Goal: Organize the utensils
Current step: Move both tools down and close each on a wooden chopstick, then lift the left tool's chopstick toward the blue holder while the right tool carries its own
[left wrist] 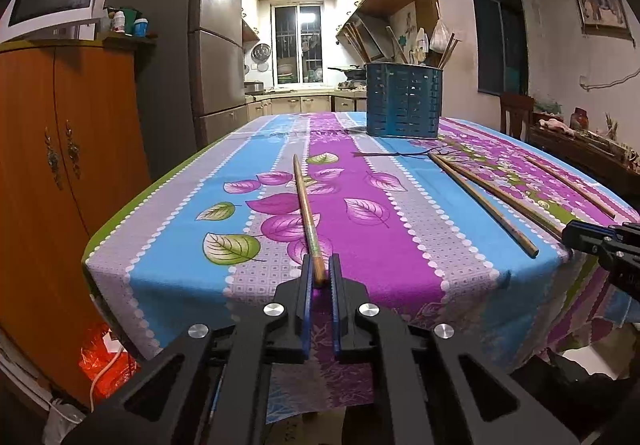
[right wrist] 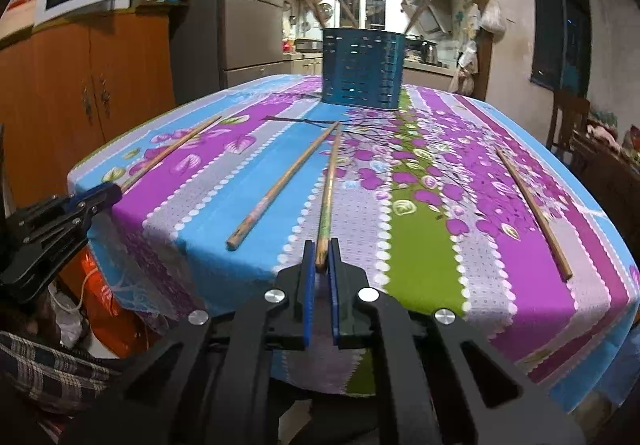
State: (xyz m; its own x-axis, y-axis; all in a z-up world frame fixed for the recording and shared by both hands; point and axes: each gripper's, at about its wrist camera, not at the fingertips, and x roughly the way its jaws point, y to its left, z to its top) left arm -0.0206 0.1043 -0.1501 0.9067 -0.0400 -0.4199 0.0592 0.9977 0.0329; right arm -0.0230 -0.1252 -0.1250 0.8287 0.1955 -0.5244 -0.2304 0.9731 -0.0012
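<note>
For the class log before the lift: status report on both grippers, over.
Left gripper shut on a chopstick. Right gripper shut on another chopstick. Holder upright at far end. Two loose chopsticks on the tablecloth; path clear.

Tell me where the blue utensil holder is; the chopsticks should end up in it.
The blue utensil holder stands upright at the table's far end, centre in the right wrist view, beyond all four chopsticks.

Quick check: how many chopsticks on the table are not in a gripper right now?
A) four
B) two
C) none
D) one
B: the right wrist view shows four chopsticks; the left gripper and right gripper each pinch one, leaving the middle chopstick and the far-right chopstick free.
</note>
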